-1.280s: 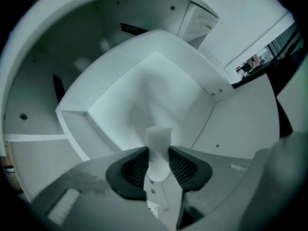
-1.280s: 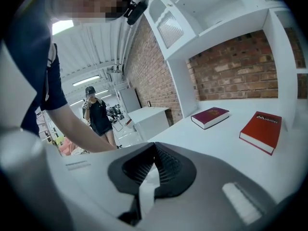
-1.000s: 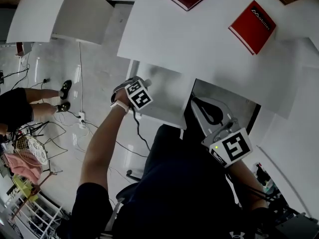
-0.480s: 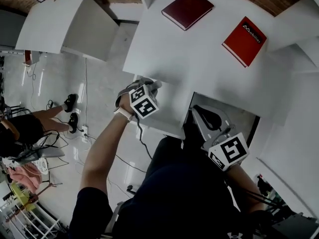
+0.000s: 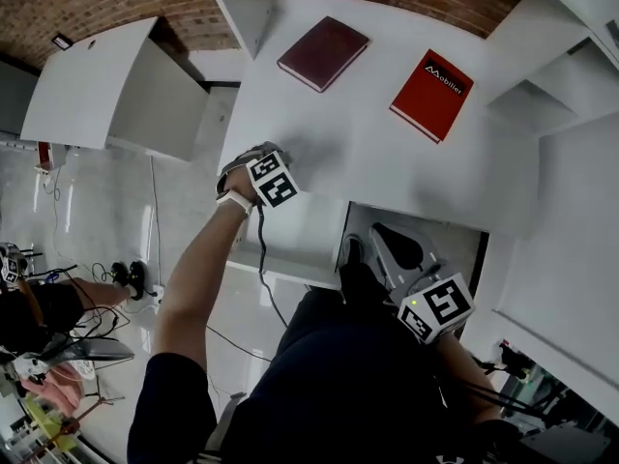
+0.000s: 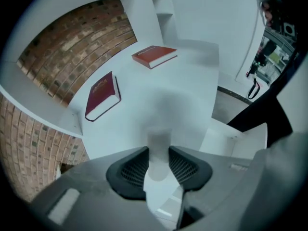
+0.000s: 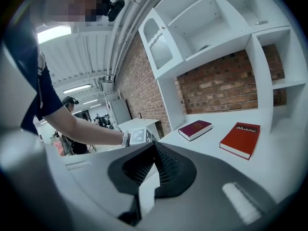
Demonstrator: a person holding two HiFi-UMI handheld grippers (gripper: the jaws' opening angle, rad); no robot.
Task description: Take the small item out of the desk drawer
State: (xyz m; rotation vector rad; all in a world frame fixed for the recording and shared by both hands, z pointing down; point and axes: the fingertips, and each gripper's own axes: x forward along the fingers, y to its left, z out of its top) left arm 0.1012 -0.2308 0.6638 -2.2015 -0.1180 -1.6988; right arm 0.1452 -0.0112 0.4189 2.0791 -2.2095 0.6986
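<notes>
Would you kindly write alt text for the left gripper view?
The left gripper pinches a small pale item over a white desk. A dark red book and a brighter red book lie further back, before a brick wall.

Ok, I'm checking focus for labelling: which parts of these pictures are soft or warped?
Left gripper view: the pale item in the left tool is blurred, red book sharp, corners dark. Right gripper view: crisp, shelves bowed. Head view: sharp, desk edges curved.

The white counter (image 5: 368, 153) carries two closed books: a maroon book (image 5: 323, 53) far left, a red book (image 5: 431, 95) right of it.
</notes>
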